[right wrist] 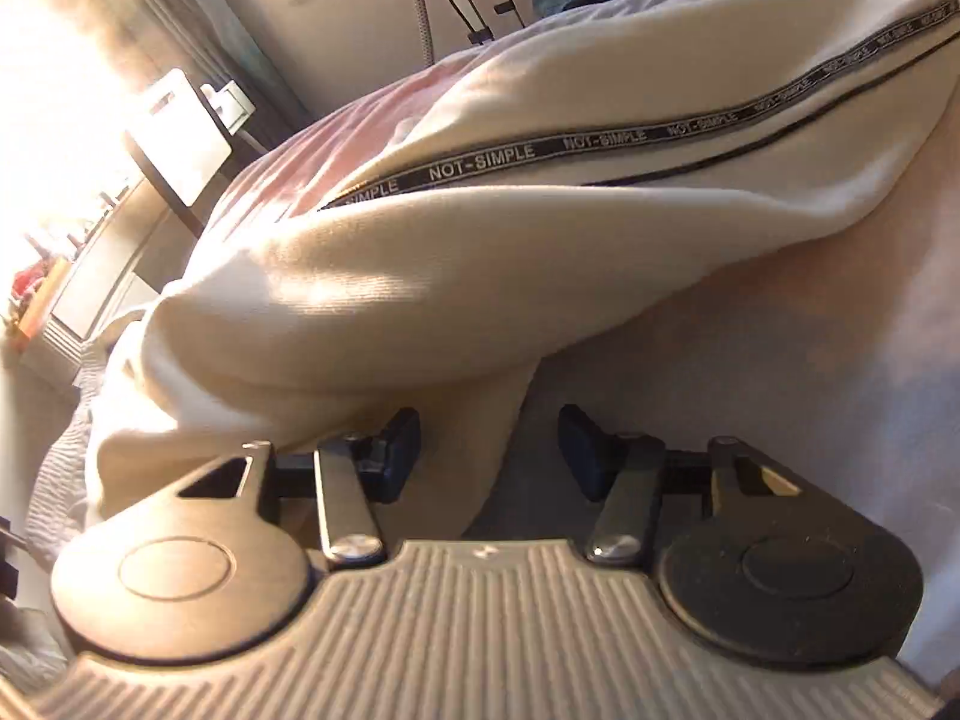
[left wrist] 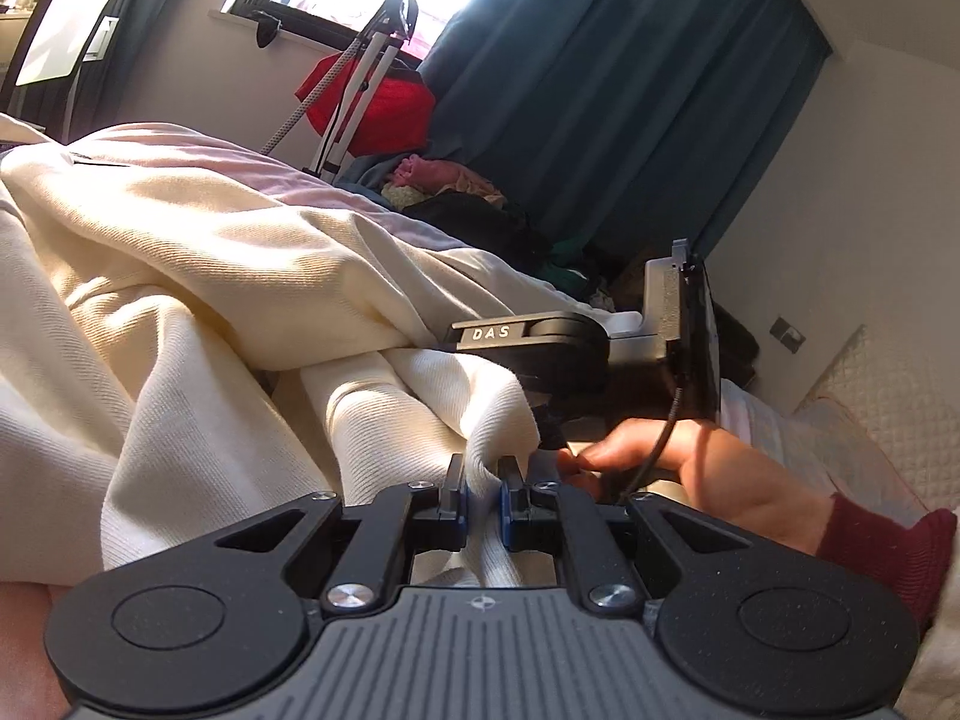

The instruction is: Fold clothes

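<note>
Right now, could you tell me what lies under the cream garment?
Under the cream garment a pink bedcover shows at the edges. Whatever lies beneath the garment's middle is covered. The left claw pinches a fold; the right claw is open at its edge.

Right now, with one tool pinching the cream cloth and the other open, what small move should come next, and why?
Probably close the right tool on the cream garment. Its fingers stand apart with a fabric edge lying between them, while the left tool already pinches a fold. A second grip would let both lift and fold.
</note>
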Action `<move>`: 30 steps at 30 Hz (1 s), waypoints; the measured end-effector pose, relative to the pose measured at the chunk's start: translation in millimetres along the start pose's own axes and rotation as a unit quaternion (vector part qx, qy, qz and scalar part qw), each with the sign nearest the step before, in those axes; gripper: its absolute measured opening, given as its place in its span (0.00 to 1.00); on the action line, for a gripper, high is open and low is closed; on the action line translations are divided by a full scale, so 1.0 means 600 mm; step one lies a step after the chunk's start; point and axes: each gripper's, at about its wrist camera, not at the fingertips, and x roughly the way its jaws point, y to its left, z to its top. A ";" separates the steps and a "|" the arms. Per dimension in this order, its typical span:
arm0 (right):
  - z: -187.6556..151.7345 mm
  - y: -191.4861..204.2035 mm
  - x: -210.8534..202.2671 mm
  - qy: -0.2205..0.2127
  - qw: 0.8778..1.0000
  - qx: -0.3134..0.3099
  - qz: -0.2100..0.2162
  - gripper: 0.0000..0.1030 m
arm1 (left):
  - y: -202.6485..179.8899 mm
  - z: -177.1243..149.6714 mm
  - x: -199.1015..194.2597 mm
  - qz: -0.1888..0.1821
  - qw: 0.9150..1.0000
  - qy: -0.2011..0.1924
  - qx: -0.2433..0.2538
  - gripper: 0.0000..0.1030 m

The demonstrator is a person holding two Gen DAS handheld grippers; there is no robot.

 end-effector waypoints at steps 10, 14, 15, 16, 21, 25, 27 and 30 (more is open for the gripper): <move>0.068 -0.001 -0.013 -0.130 0.990 0.038 -0.033 0.10 | 0.007 -0.003 -0.026 -0.031 0.999 -0.022 -0.002 0.10; 0.077 -0.027 -0.097 -0.154 0.985 0.053 -0.051 0.08 | -0.013 -0.007 -0.024 -0.040 0.998 -0.026 0.033 0.10; 0.072 -0.035 -0.118 -0.154 0.985 0.058 -0.056 0.08 | -0.018 -0.007 -0.024 -0.042 0.998 -0.027 0.042 0.10; 0.061 -0.048 -0.142 -0.150 0.985 0.063 -0.063 0.08 | -0.023 -0.008 -0.023 -0.044 0.997 -0.028 0.051 0.10; -0.008 -0.125 -0.251 -0.136 0.979 0.121 -0.091 0.07 | -0.049 -0.014 -0.018 -0.052 0.994 -0.028 0.092 0.10; -0.072 -0.193 -0.348 -0.161 0.966 0.171 -0.104 0.05 | -0.064 -0.023 0.001 -0.047 0.993 -0.006 0.110 0.10; -0.100 -0.220 -0.400 -0.197 0.955 0.193 -0.105 0.03 | -0.071 -0.029 0.003 -0.041 0.992 -0.003 0.119 0.10; -0.130 -0.263 -0.436 -0.199 0.952 0.215 -0.093 0.03 | -0.081 -0.038 0.003 -0.026 0.991 0.003 0.131 0.10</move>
